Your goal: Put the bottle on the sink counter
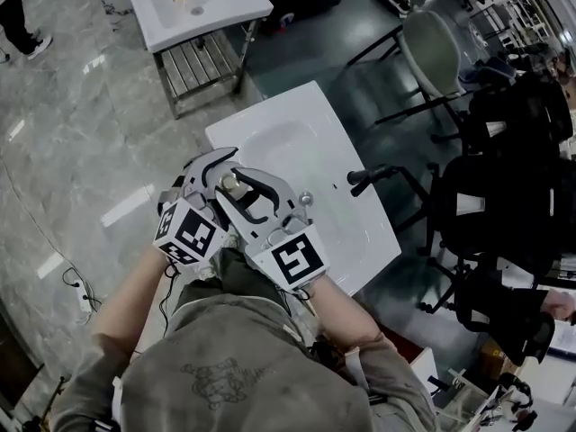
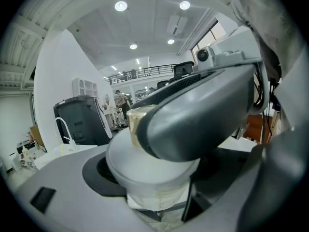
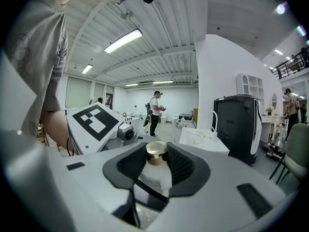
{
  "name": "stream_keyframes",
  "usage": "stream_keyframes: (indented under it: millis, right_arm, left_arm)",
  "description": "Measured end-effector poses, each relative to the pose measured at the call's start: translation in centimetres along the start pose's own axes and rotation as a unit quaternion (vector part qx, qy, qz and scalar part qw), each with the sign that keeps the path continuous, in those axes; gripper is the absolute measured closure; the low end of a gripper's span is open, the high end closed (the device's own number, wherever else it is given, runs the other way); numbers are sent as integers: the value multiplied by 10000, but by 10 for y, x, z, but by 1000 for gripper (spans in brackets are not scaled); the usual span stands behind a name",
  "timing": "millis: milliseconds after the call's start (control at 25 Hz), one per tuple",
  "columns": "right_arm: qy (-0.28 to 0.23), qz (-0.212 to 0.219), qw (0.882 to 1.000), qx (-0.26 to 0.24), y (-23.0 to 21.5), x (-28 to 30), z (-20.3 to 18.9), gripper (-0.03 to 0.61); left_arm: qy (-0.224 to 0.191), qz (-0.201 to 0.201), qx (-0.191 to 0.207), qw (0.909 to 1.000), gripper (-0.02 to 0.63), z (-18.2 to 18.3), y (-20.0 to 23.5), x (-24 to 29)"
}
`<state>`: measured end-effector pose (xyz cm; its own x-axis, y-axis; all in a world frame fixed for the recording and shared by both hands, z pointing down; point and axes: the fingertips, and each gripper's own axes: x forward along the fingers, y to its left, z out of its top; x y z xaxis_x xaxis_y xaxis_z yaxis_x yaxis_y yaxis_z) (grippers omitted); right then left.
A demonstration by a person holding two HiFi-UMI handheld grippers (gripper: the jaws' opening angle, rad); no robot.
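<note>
Person: grey sweatshirt [image 1: 225, 376] at the bottom of the head view, both forearms forward, claws bunched tight together.
Left claw [image 2: 154, 190]: clenched on the bottle [image 2: 149, 168], dark pads pressed against its translucent body, low down.
Right claw [image 3: 155, 153]: grasping the gold cap [image 3: 156, 151], ribbed pads closed on it from both sides, crossing just above the left claw.
Bottle position: cap up, caught between the two claws over the near left edge of the counter [image 1: 360, 232]; whether its base touches, cannot tell.
Counter: white, with a basin [image 1: 279, 147] sunk in it just beyond the claws.
Farther off: second white sink [image 1: 225, 12] on a metal frame; dark chairs [image 1: 504, 205] to the right.
</note>
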<state>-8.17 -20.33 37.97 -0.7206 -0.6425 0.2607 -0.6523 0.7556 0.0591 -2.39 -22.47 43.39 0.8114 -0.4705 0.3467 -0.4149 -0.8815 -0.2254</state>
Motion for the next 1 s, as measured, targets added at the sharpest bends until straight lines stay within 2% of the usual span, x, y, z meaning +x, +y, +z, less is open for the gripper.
stream_keyframes:
  millis: [400,680,1000]
  right_arm:
    - [273,110,9995,77,-57,47,-47,442]
    - [237,182,9993,214,-79,71,-75,442]
    - [352,180,9986,339,-97,90,-108,442]
  left_arm:
    - [51,-96,-124,9999,278,-46,38,61]
    - [119,-61,-205,9997,278,-76,55,89]
    - [280,-203,-214,9992,278,-109,61,114]
